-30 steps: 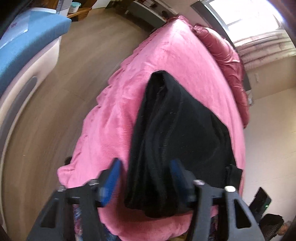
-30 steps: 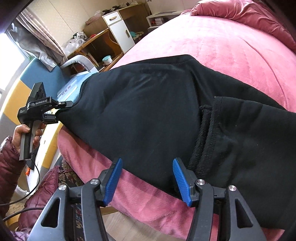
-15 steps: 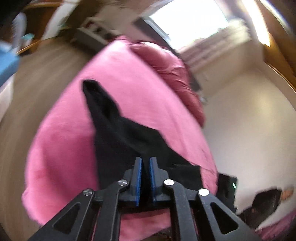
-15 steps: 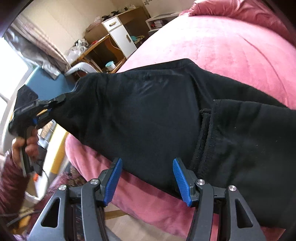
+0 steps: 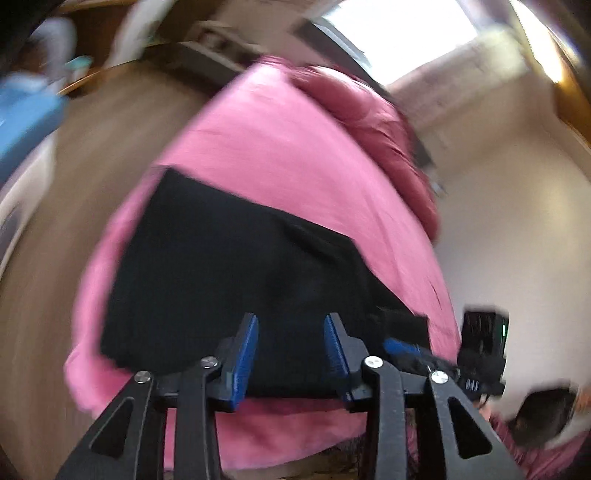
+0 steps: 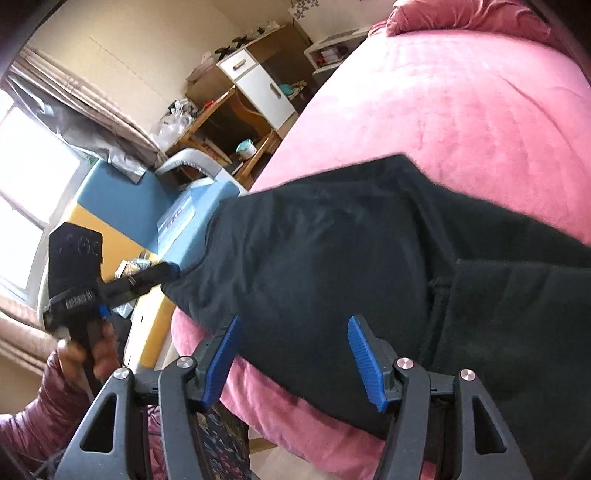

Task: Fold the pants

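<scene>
Black pants point(image 5: 240, 266) lie folded on a pink bed point(image 5: 277, 140). In the left wrist view my left gripper point(image 5: 290, 352) hovers over their near edge. Its jaws are opening and the blue pads press on nothing, with cloth showing below the gap. The right wrist view shows the pants point(image 6: 351, 251) with a doubled layer at the right. My right gripper point(image 6: 293, 360) stands open above their near hem, its jaws widening slightly with nothing gripped. The left gripper point(image 6: 166, 271) sits at the pants' left corner, off the bed's edge. The right gripper point(image 5: 400, 347) shows to the right in the left wrist view.
A dark red quilt point(image 6: 461, 18) lies bunched at the head of the bed point(image 6: 443, 110). A blue and yellow unit point(image 6: 122, 199) and a wooden desk with white drawers point(image 6: 255, 85) stand to the left. A hand point(image 6: 103, 347) in a maroon sleeve holds the left gripper. Wooden floor point(image 5: 74, 147) surrounds the bed.
Half a second ago the left gripper was shut on the pants' corner, pulling the cloth taut. Now it has let go and risen, and the pants lie flat. The right gripper barely shifted.
</scene>
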Motion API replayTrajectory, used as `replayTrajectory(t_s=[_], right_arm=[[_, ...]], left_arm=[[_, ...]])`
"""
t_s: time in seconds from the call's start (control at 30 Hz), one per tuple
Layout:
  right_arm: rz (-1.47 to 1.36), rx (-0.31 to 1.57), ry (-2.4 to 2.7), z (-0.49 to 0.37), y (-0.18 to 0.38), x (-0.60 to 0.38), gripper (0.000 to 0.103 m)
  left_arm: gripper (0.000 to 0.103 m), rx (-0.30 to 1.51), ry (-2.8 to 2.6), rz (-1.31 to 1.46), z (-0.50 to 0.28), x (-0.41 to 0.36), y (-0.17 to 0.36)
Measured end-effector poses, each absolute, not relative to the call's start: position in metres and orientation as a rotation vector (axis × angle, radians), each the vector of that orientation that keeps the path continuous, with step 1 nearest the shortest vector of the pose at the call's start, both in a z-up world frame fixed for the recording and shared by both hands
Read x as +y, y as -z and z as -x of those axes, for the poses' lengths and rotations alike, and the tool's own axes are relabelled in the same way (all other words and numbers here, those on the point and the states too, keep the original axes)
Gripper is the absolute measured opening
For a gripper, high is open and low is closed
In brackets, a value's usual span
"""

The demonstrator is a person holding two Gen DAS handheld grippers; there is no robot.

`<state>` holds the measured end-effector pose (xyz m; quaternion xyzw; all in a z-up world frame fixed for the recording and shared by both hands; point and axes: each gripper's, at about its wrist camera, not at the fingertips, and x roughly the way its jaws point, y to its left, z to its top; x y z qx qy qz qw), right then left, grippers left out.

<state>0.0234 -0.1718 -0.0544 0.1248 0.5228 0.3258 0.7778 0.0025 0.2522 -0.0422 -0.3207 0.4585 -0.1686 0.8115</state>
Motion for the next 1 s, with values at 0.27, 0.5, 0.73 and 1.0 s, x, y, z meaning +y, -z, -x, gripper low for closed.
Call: replayTrajectory(t_s=[0.27,0.5,0.73,1.0], right_arm=[[-0.255,1.189,-0.698,-0.016,0.076,-0.162,0.062],[-0.263,1.193,-0.671,-0.019,0.075,-0.161,0.063],[-0.262,1.186,-0.660,-0.013,0.073,-0.168,0.063],[-0.278,1.188,-0.647,-0.012,0.076,-0.177,0.063]], left_arm=[[0.074,1.036,0.158,0.945,0.035,0.329,0.094],[0.071,1.063,0.107,1.029,0.030,0.327,0.111],[0.048,1.034,0.045,0.936,0.020,0.319,0.096],[0.047,1.108,0.052,0.870,-0.003,0.300,0.106]])
